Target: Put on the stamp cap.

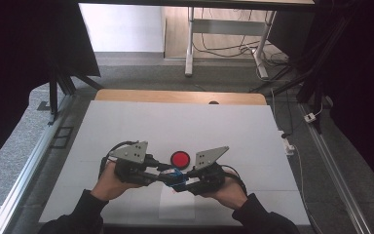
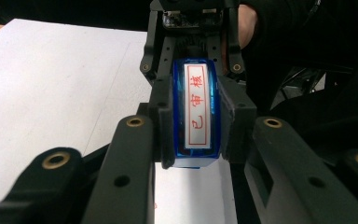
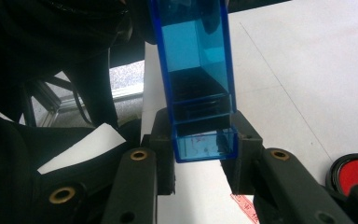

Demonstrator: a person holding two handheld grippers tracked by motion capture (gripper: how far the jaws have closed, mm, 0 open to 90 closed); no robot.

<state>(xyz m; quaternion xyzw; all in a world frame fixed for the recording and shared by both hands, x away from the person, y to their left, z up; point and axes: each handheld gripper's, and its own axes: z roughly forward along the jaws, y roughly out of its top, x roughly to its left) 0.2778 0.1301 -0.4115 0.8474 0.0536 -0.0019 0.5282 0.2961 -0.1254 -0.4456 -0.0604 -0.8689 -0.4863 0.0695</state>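
Holding blue stamp (image 2: 196,114) aloft near table's (image 1: 126,122) near edge, my left gripper (image 1: 161,171) and right gripper (image 1: 182,183) both clamped on it, red pad (image 1: 179,159) just beyond. Next: pull halves apart, steady, without twisting.

The red ink pad (image 3: 354,173) is cut off by the right gripper view's right edge.
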